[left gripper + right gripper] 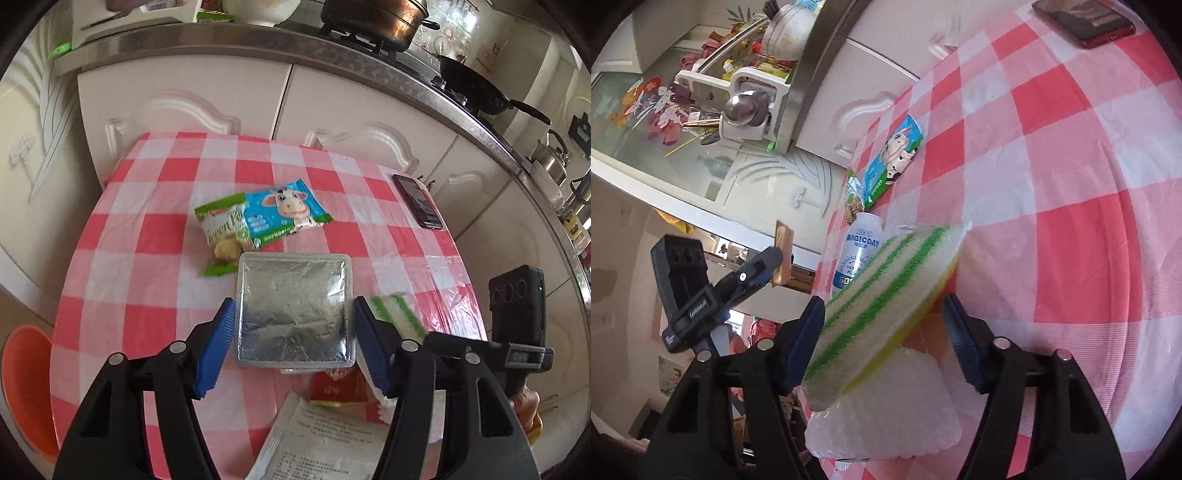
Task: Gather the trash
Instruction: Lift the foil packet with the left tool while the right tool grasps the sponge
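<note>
A: Which step is the person on?

B: By the look of it, mid-pickup. The left claw (294,325) grips a square foil blister pack (293,310), blue pads pressed on its two side edges, so it is closed to the pack's width. The right wrist view shows that pack edge-on, lifted off the tabletop (147,258).

A: And the right claw (884,332)?

B: A green-striped wrapper (886,295) lies slanted between its jaws. The left pad touches it; the right pad appears to stand a little off, so whether it is truly clamped cannot be told. A white bubbly packet (886,402) sits just under it.

A: What trash remains?

B: A cow-print blue packet (284,212) overlapping a green biscuit wrapper (221,236) mid-table, a white Magicday bottle (858,254), a red sachet (338,387) and a printed leaflet (325,443) near the front edge. The phone (417,201) is likely not trash.

A: Next move?

B: Probably carrying both items to a bin. An orange container (26,387) shows beside the table at lower left; the thin foil pack could slip, so the grip needs holding firm
</note>
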Tool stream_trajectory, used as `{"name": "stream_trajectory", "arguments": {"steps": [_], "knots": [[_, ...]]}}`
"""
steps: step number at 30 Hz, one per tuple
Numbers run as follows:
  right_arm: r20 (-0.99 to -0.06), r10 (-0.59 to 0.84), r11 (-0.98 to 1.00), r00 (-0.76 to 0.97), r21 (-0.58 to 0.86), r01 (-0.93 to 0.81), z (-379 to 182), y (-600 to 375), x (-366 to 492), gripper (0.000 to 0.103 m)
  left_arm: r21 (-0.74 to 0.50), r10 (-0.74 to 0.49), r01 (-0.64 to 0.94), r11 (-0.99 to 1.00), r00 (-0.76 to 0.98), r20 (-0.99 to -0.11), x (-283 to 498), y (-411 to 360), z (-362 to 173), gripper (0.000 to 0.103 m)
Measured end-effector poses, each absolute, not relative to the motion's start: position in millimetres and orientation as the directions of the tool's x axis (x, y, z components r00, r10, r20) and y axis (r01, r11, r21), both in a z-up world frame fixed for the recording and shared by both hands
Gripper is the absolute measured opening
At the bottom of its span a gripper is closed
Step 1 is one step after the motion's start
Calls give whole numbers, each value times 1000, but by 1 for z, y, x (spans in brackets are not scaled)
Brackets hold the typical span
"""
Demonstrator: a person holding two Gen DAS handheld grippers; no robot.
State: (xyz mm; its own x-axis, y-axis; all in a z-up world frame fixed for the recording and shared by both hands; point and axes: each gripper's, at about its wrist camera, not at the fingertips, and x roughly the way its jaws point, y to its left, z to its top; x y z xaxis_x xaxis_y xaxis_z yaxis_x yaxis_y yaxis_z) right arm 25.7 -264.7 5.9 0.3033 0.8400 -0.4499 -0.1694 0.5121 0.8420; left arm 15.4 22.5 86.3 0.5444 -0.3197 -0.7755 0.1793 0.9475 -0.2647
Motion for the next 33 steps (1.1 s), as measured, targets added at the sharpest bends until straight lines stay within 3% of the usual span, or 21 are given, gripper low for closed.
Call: {"name": "stream_trajectory", "arguments": {"steps": [7, 9, 11, 20, 23, 27, 33], "knots": [[-487, 814, 559, 316, 806, -196, 12, -256, 23, 63, -351, -387, 169, 921, 505, -772, -20, 20, 68, 64], [-488, 811, 562, 323, 802, -200, 10, -253, 24, 53, -359, -400, 179, 916, 496, -771, -25, 15, 65, 64], [-494, 806, 569, 326, 797, -201, 9, -250, 25, 51, -374, -416, 185, 909, 480, -773, -28, 9, 62, 64], [-472, 817, 551, 330, 808, -210, 5, -241, 28, 51, -360, -398, 175, 917, 485, -779, -44, 14, 67, 64], [-481, 801, 572, 356, 790, -220, 7, -236, 28, 46, -360, -399, 177, 916, 490, -775, -48, 18, 71, 64], [-468, 788, 578, 400, 787, -216, 10, -235, 28, 31, -357, -398, 180, 917, 498, -771, -53, 26, 73, 64], [-479, 756, 616, 445, 750, -240, 15, -230, 27, 26, -386, -414, 166, 907, 507, -756, -57, 48, 67, 64]]}}
